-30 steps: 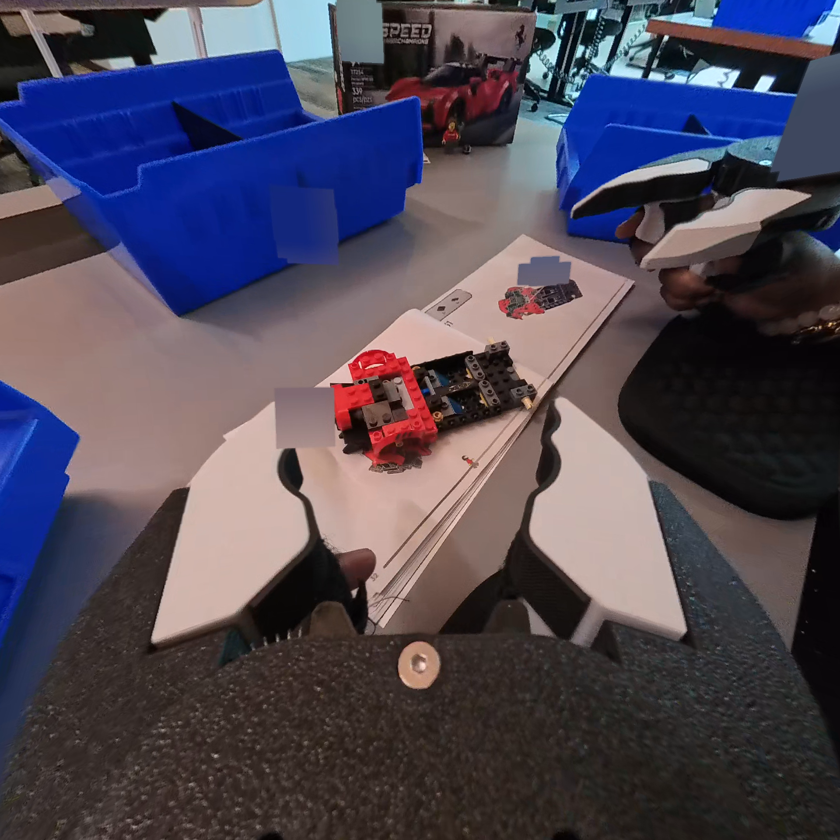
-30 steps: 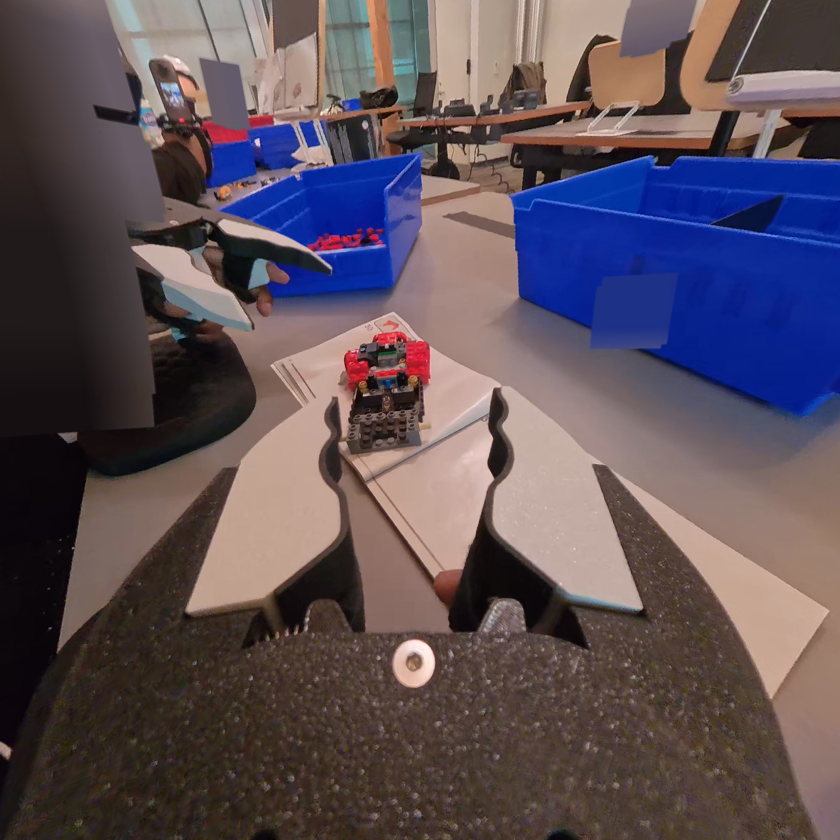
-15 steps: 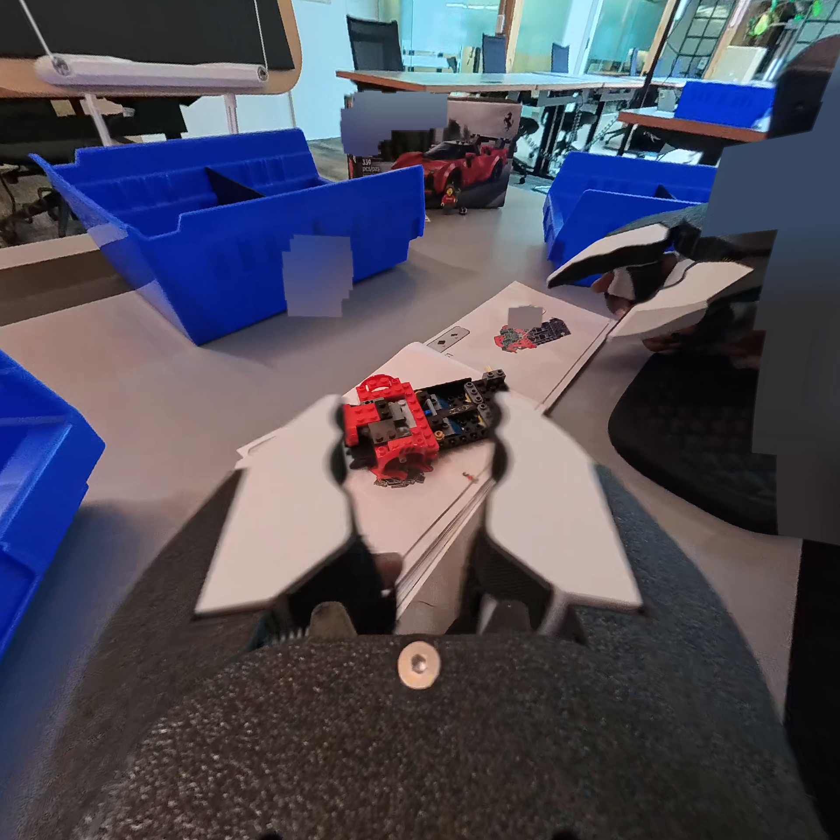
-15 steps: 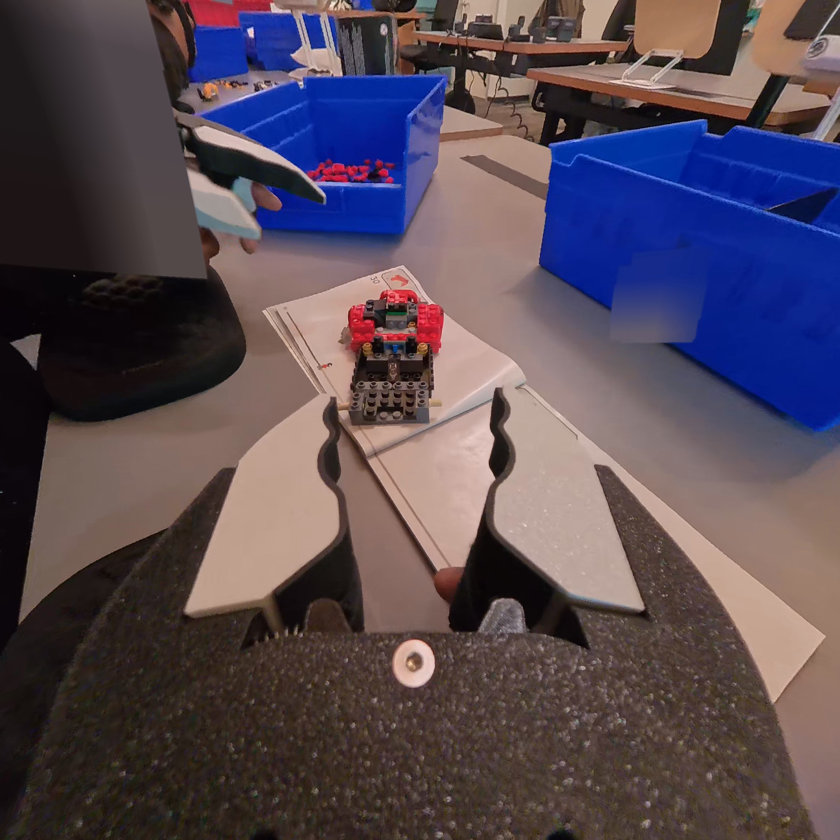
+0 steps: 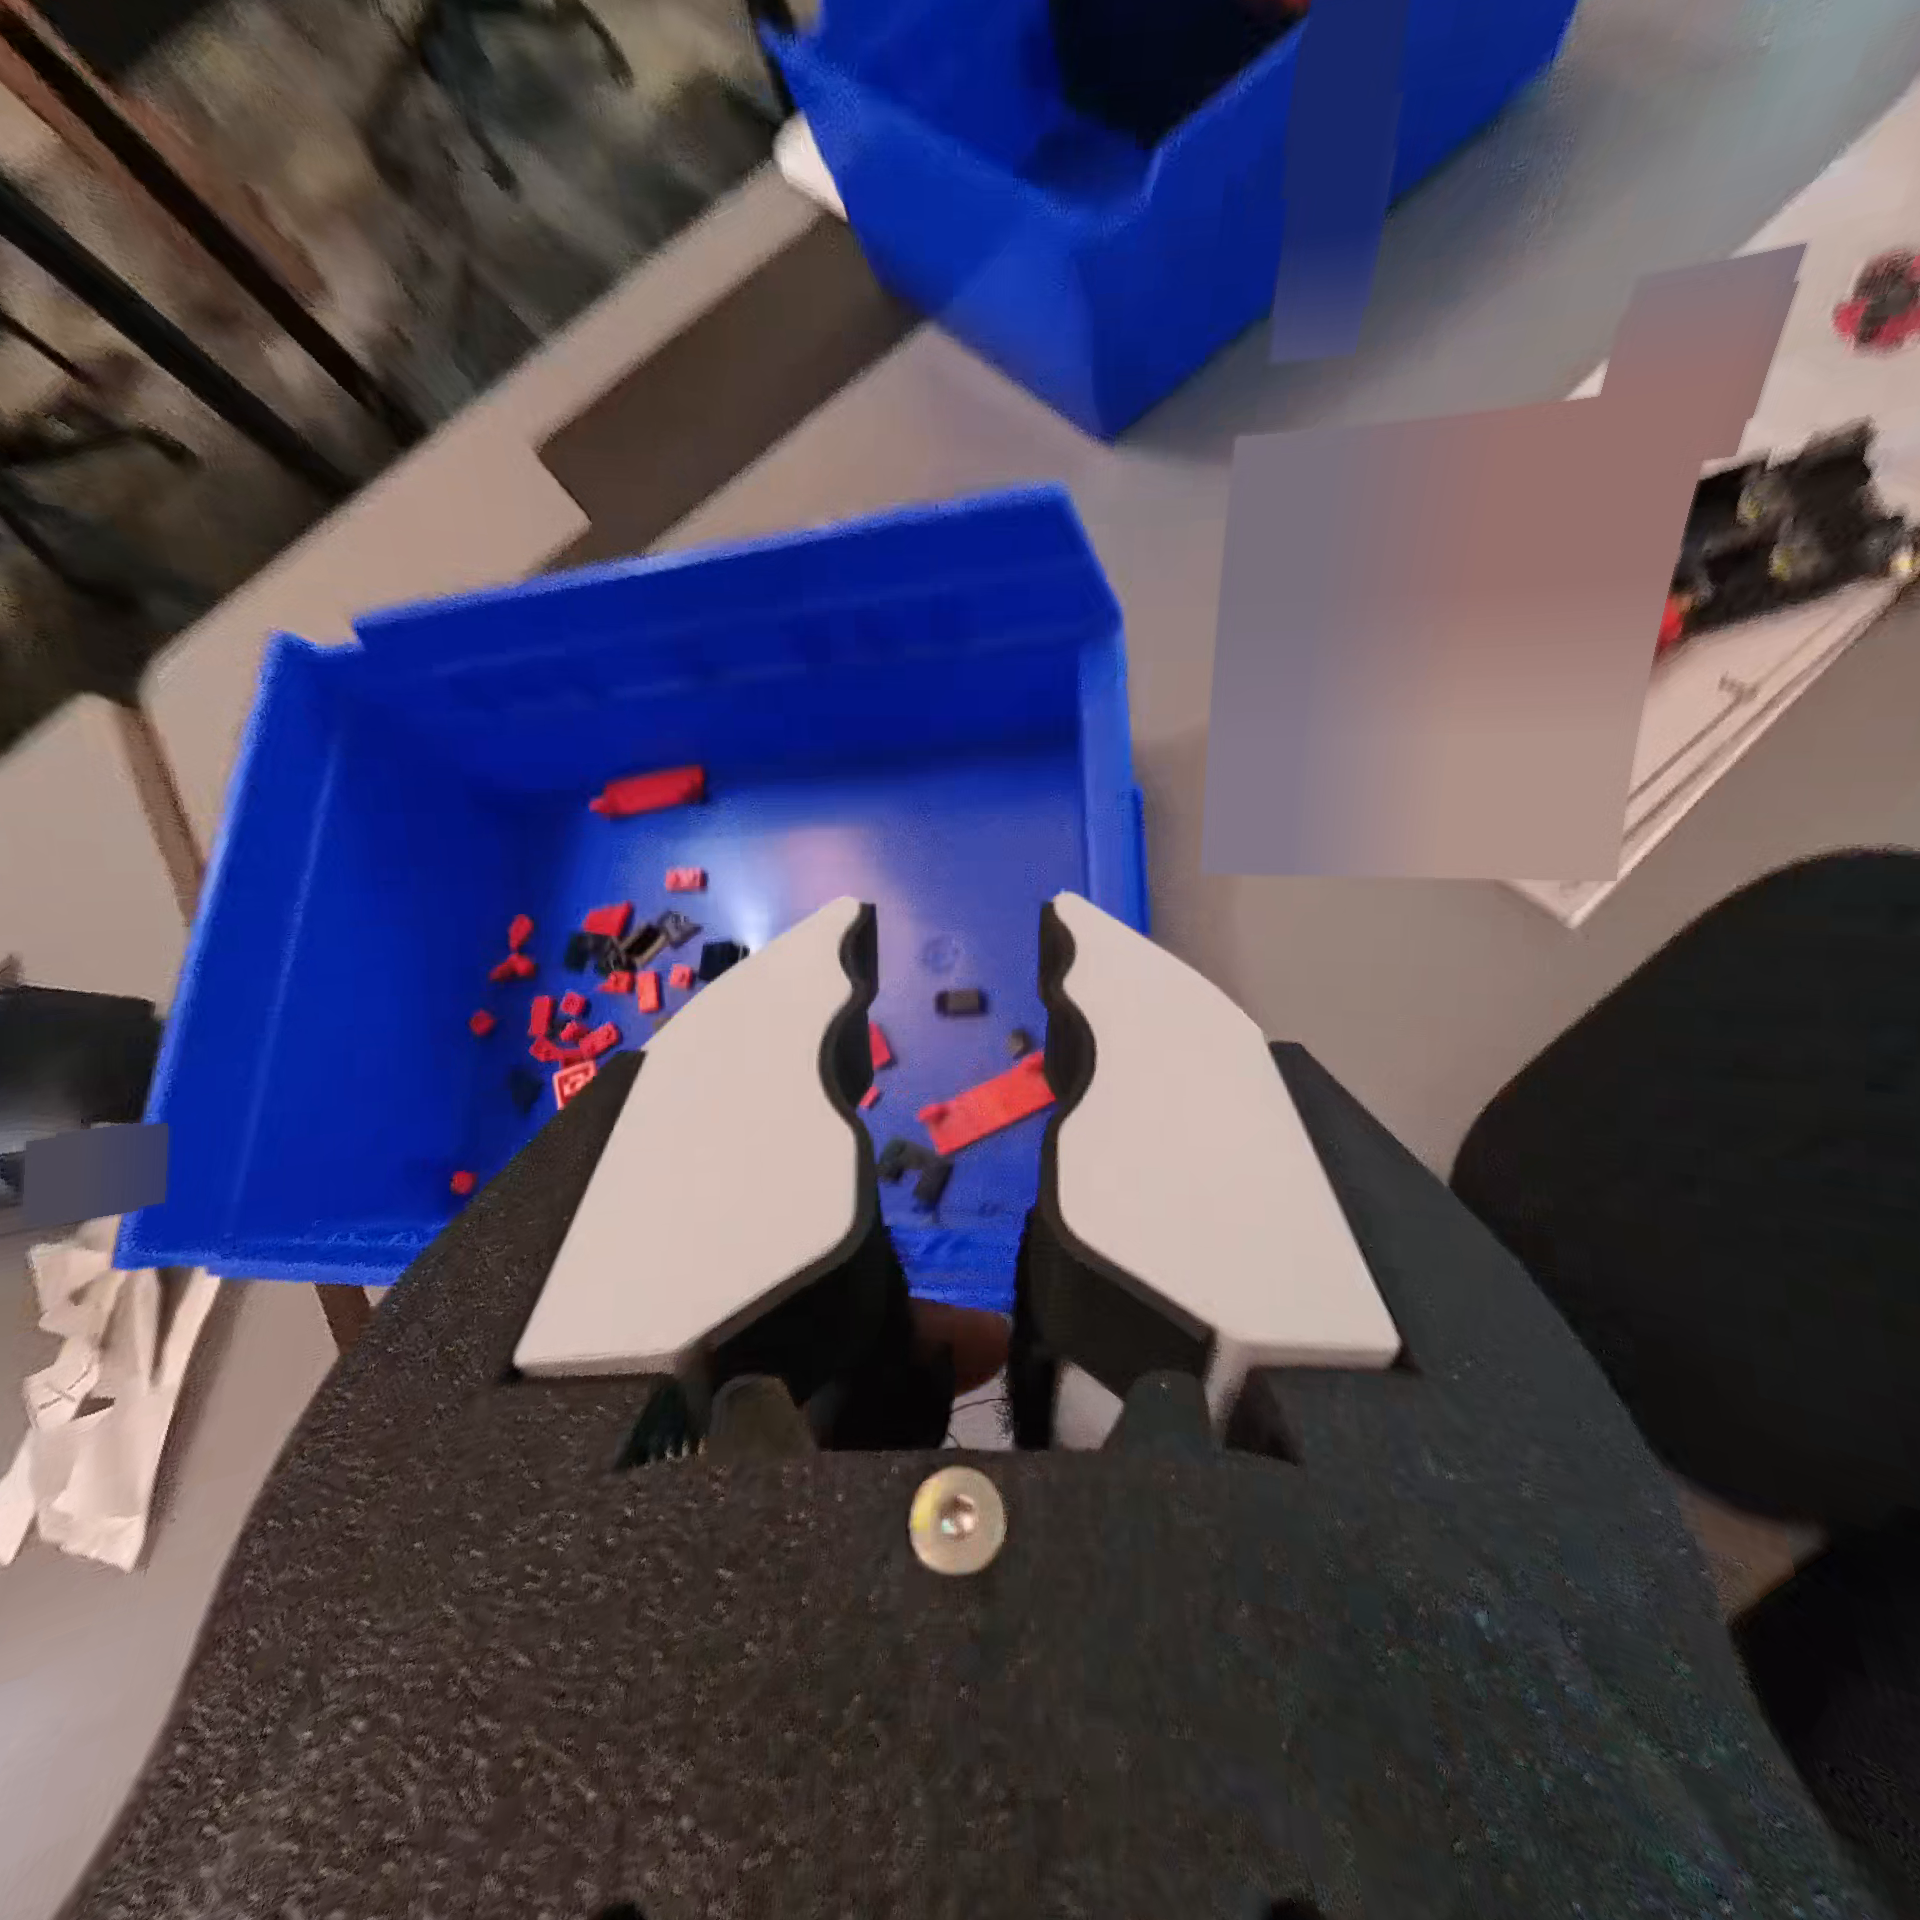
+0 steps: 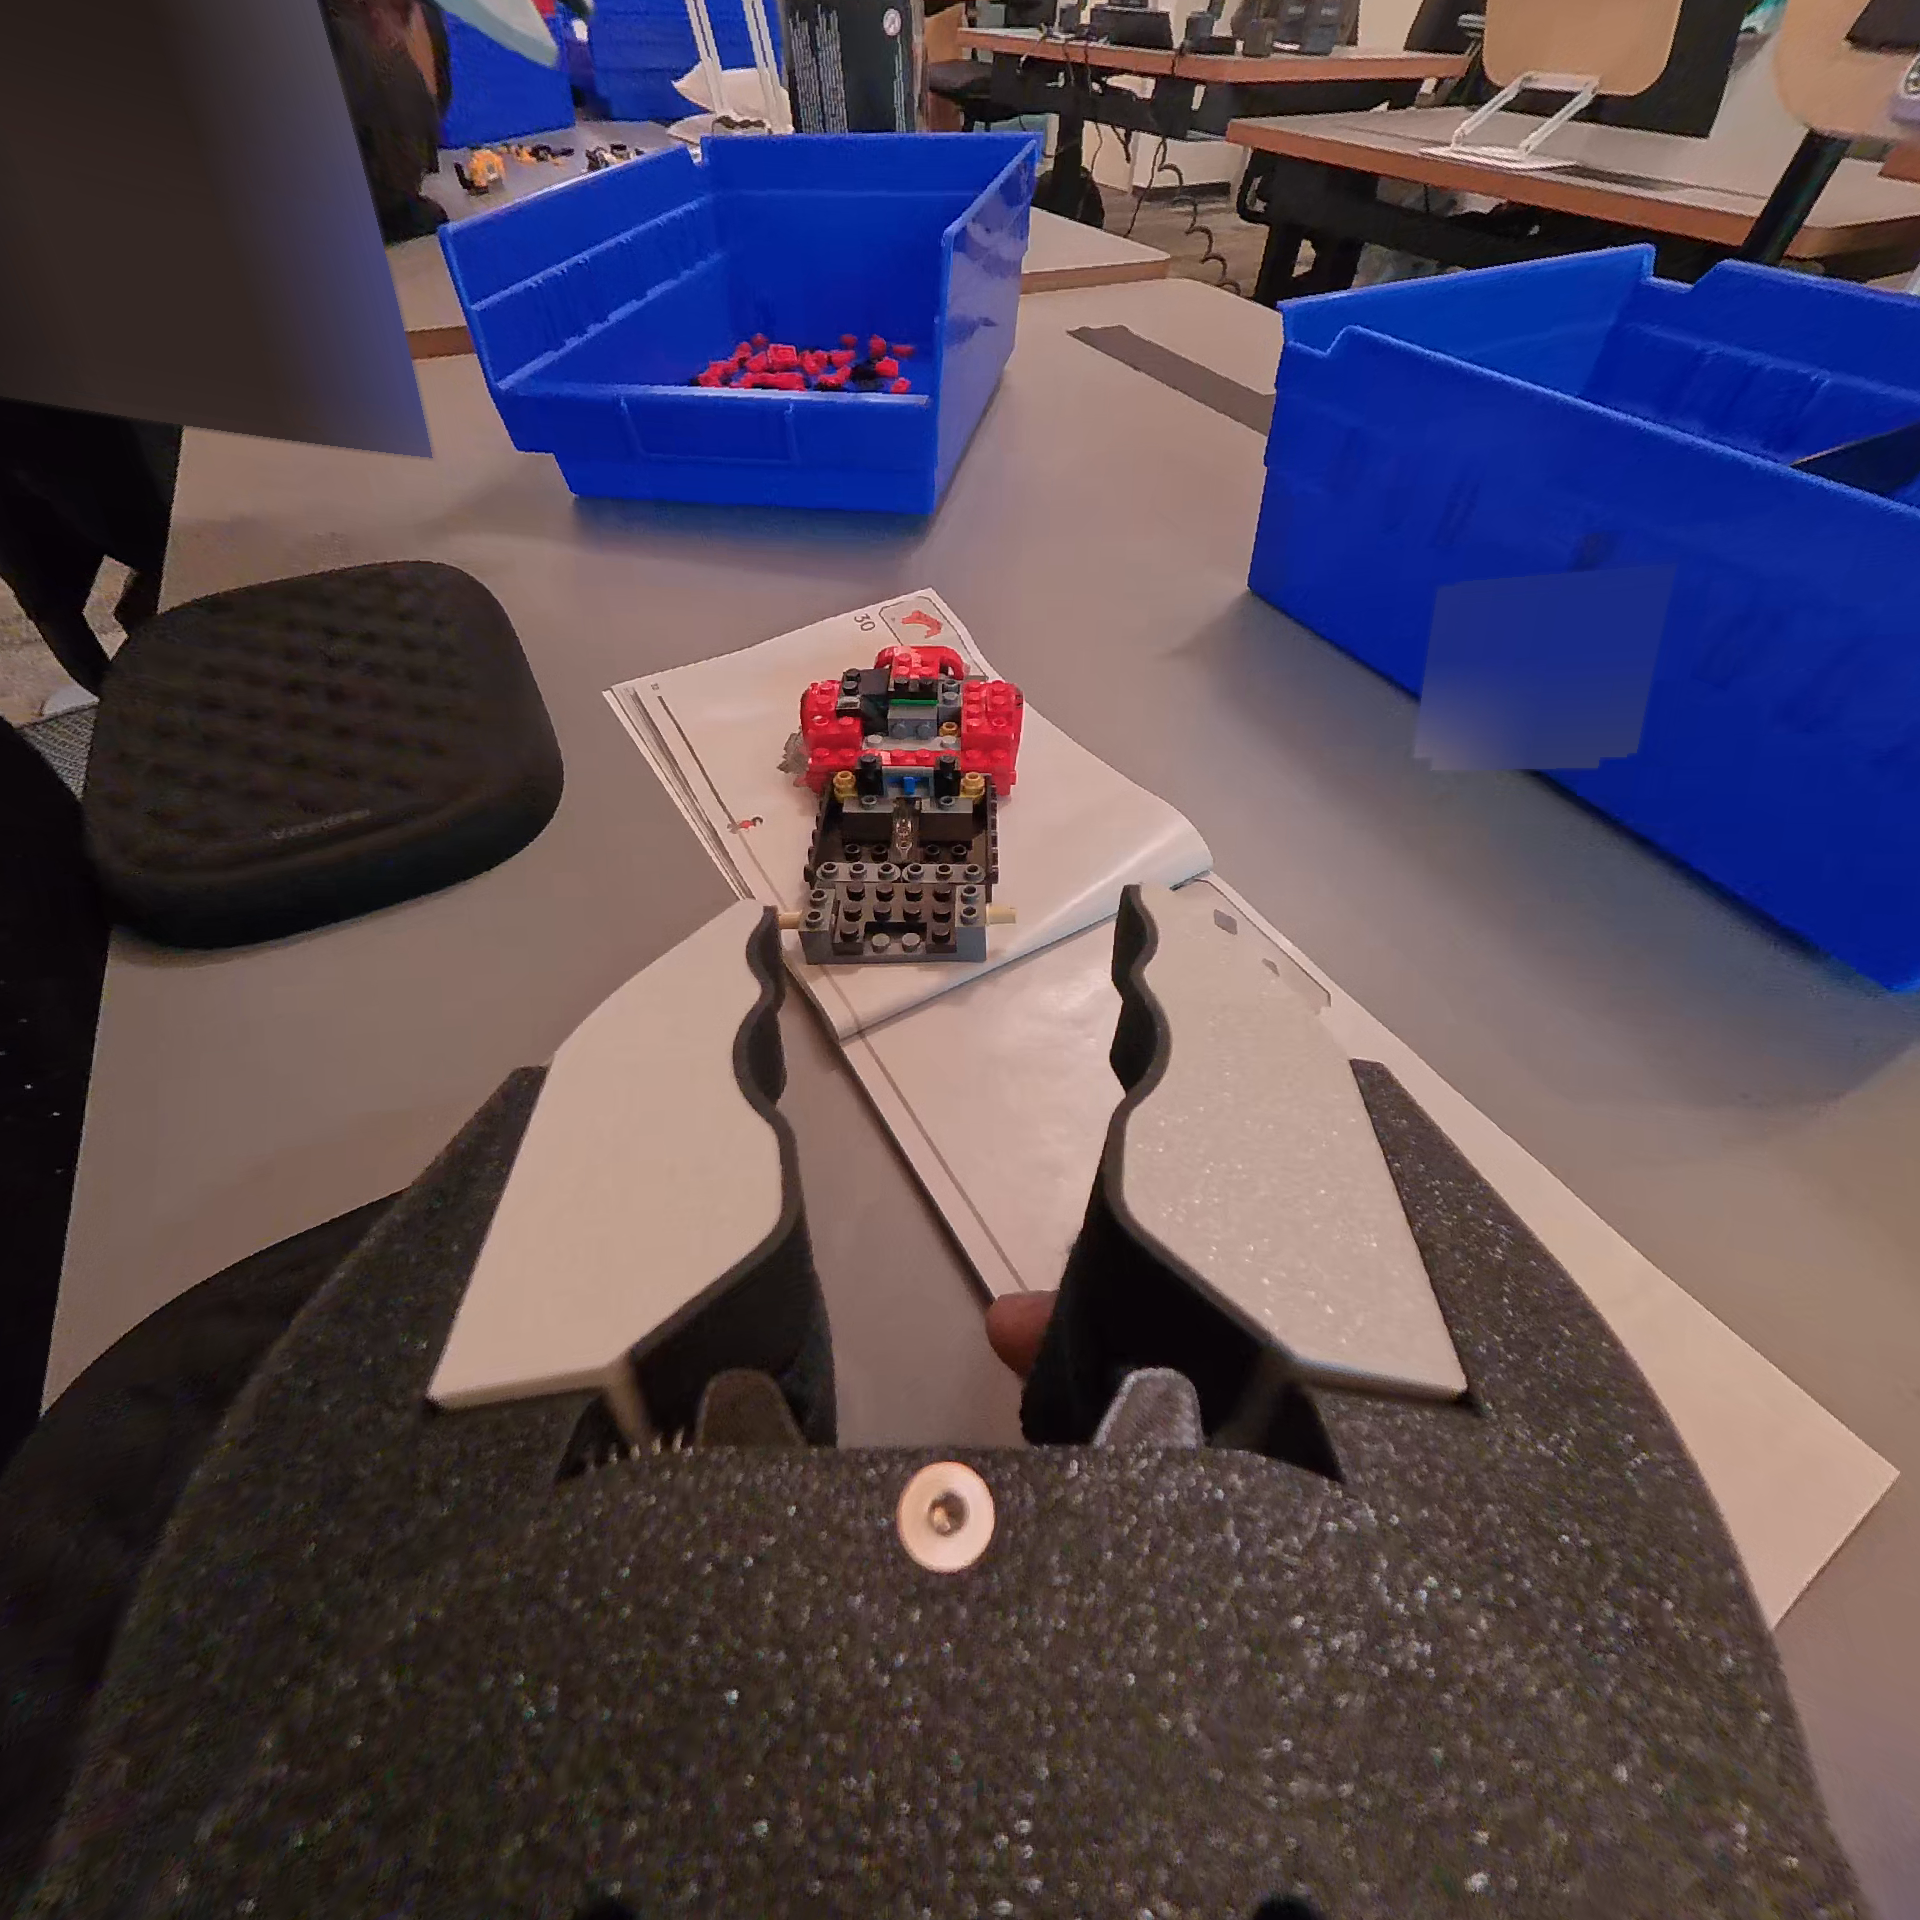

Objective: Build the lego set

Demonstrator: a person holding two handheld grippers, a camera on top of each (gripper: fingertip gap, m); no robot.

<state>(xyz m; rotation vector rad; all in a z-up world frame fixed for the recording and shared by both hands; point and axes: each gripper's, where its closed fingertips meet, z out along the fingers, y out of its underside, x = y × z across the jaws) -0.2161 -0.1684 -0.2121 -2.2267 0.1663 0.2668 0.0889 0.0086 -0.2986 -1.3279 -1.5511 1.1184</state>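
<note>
A part-built red and black lego car sits on the open instruction booklet on the grey table. My right gripper is open and empty, just short of the car's black end. My left gripper is open and empty, held above a blue bin of loose red and black lego pieces. A flat red plate lies between its fingers in that view. The same bin shows at the back of the right wrist view. The car's edge shows at far right in the left wrist view.
A second blue bin stands right of the booklet, and shows in the left wrist view. A black padded cushion lies left of the booklet. Crumpled white paper lies beside the parts bin. Desks and chairs stand behind. The grippers' ends are close to 35 cm from one another.
My left gripper has swung away from the car to the left and now hangs over the parts bin, its jaws narrower. My right gripper has edged closer to the car.
</note>
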